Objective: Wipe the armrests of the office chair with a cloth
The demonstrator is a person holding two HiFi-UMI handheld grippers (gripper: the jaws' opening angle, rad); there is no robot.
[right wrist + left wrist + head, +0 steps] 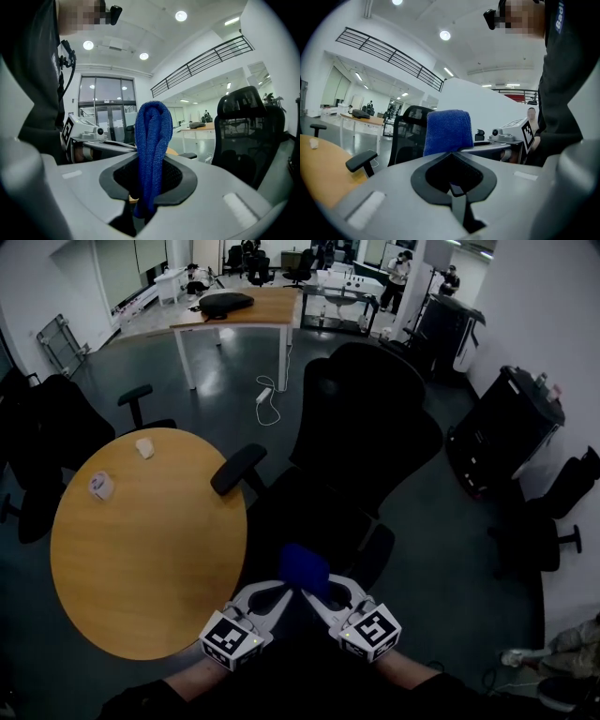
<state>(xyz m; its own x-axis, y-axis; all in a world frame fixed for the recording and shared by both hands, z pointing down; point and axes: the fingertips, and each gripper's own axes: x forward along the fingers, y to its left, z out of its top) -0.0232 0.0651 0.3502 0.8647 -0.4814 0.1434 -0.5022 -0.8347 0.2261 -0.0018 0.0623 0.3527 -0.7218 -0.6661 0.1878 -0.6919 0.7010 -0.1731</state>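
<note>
The black office chair [361,456] stands right in front of me, with its left armrest [238,469] by the round table and its right armrest [375,554] nearer me. A folded blue cloth [152,140] sticks up between the jaws of my right gripper [145,197], which is shut on it. In the head view the cloth [303,568] hangs above the chair seat, between the right gripper [319,601] and the left gripper [272,601]. My left gripper [457,187] is shut with nothing in its jaws; the cloth [449,131] shows just beyond them.
A round wooden table [141,549] with two small white items [100,486] sits to the left, touching distance from the left armrest. Another black chair [47,437] stands far left, a black cabinet [506,427] to the right, and a rectangular desk [246,310] behind.
</note>
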